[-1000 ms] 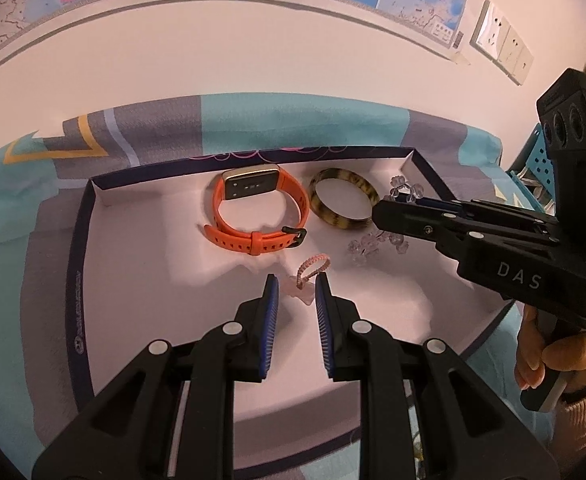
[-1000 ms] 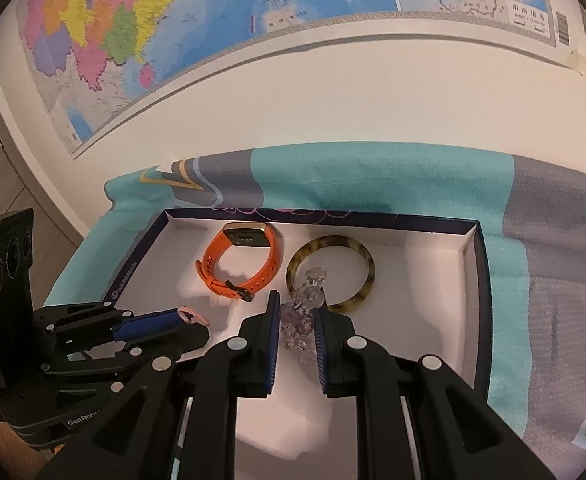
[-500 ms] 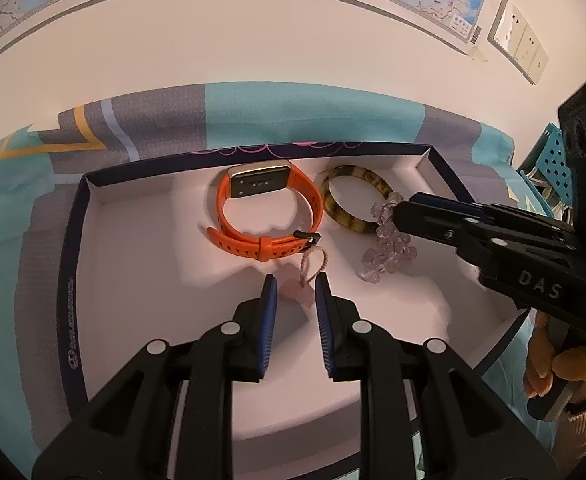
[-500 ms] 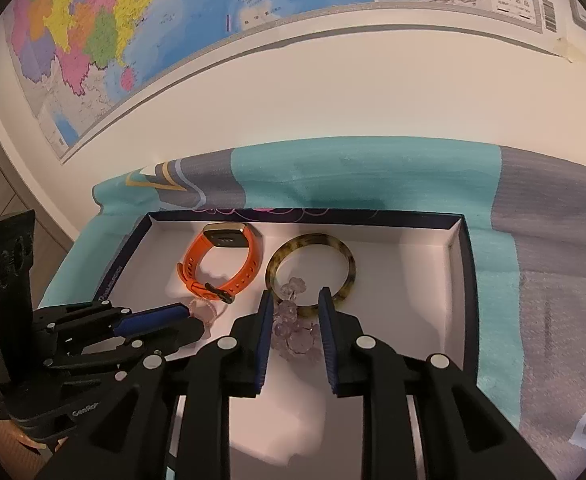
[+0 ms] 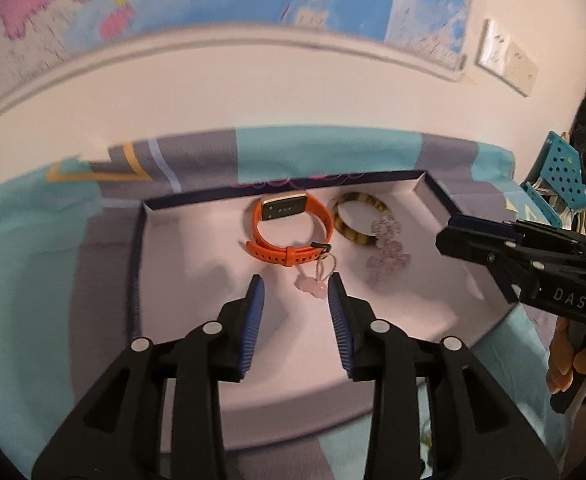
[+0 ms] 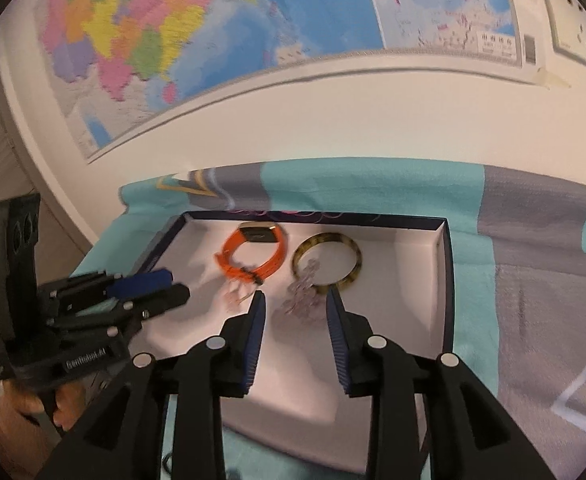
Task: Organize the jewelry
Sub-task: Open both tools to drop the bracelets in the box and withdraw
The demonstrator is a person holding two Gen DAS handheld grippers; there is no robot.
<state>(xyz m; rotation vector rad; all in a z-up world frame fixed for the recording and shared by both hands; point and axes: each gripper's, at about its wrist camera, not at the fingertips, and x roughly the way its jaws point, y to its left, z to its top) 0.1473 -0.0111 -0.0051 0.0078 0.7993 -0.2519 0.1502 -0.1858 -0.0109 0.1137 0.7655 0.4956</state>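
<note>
A white tray with a dark blue rim point(image 5: 137, 264) point(image 6: 448, 280) holds an orange watch point(image 5: 289, 254) point(image 6: 233, 264), a tortoiseshell bangle point(image 5: 353, 236) point(image 6: 351, 276), a clear bead bracelet point(image 5: 387, 250) point(image 6: 303, 294) and a small pink charm point(image 5: 313, 284) point(image 6: 235, 296). My left gripper point(image 5: 296, 285) point(image 6: 165, 286) hovers just short of the charm. Its jaws are opening and the pads touch nothing. My right gripper point(image 6: 295, 300) point(image 5: 451, 232) hangs over the bead bracelet, which lies loose on the tray floor. Its jaws are opening too, clear of the beads.
The tray rests on a teal and grey patterned cloth point(image 6: 373, 188) against a white wall with a map point(image 6: 173, 40). A hand point(image 5: 573, 360) holds the right gripper's handle. A teal perforated basket point(image 5: 561, 176) stands at the far right.
Both grippers have let go and spread their fingers. The pink charm and the bead bracelet now lie on the tray floor. Both grippers have drawn back and up from the tray.
</note>
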